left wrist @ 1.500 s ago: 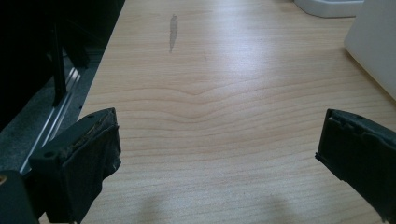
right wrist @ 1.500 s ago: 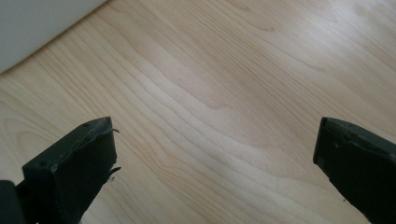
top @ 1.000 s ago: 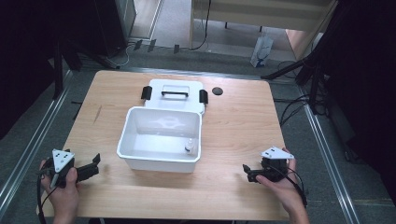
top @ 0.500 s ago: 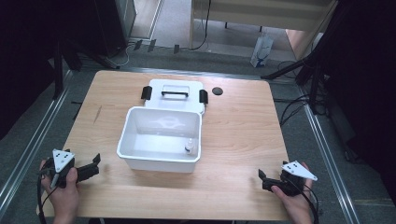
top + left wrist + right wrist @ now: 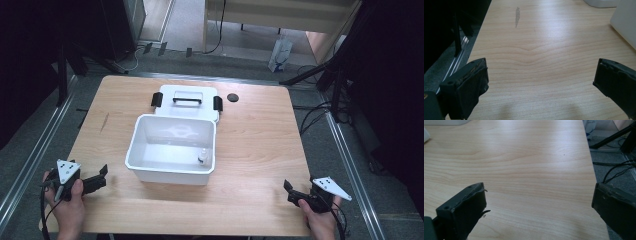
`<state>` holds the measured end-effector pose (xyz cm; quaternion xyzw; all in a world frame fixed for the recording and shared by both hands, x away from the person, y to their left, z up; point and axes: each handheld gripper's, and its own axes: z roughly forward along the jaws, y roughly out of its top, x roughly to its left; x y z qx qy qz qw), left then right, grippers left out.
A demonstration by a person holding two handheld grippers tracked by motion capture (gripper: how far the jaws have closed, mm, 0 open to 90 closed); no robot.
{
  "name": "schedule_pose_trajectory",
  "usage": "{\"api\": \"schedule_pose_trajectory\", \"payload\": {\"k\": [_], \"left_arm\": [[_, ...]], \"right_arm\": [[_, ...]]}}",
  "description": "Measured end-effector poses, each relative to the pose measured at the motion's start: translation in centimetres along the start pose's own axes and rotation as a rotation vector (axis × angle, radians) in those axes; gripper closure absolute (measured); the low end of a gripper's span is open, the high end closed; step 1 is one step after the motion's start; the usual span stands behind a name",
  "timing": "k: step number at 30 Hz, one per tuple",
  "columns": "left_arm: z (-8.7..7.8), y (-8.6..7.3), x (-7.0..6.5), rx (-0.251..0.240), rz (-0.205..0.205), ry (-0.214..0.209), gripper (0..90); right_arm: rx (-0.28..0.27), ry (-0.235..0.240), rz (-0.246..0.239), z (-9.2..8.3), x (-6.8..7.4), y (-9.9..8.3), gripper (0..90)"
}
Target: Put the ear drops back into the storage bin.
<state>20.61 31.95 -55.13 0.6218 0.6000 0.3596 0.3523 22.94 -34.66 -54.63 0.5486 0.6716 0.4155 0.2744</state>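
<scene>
A white open box (image 5: 167, 174) stands in the middle of the wooden table (image 5: 260, 135). A small pale bottle (image 5: 203, 156) stands inside it at the right front corner. The box's white lid (image 5: 186, 93), with a black handle and two black latches, lies flat just behind it. My left gripper (image 5: 103, 176) rests at the near left corner, open, pointing at the box's left side (image 5: 624, 22). My right gripper (image 5: 288, 193) sits at the near right edge, open with nothing between its fingers. Both gripper views show wide-apart jaws over bare wood.
A small black round disc (image 5: 232, 97) lies on the table right of the lid. Grey floor with cables (image 5: 614, 170) drops off past the table's right edge. A metal rail (image 5: 456, 67) runs along the left edge.
My right gripper has pulled back toward the near edge and to the right. The left gripper, box and lid have stayed put.
</scene>
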Motion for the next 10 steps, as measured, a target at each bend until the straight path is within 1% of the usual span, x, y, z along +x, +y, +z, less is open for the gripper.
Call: {"api": "schedule_pose_trajectory", "payload": {"k": [2, 7, 10], "left_arm": [[-0.01, 0.00, 0.02, 0.000, -0.002, -0.001, 0.3], [-0.04, -0.01, 0.06, 0.000, -0.003, -0.003, 0.3], [-0.01, -0.01, 0.06, -0.001, -0.006, -0.003, 0.3]], "right_arm": [[0.012, 0.003, -0.004, 0.11, 0.04, 0.03, 0.0], [0.022, 0.012, 0.020, 0.21, -0.21, 0.08, 0.0], [0.026, 0.010, 0.016, 0.27, -0.20, 0.10, 0.0]]}}
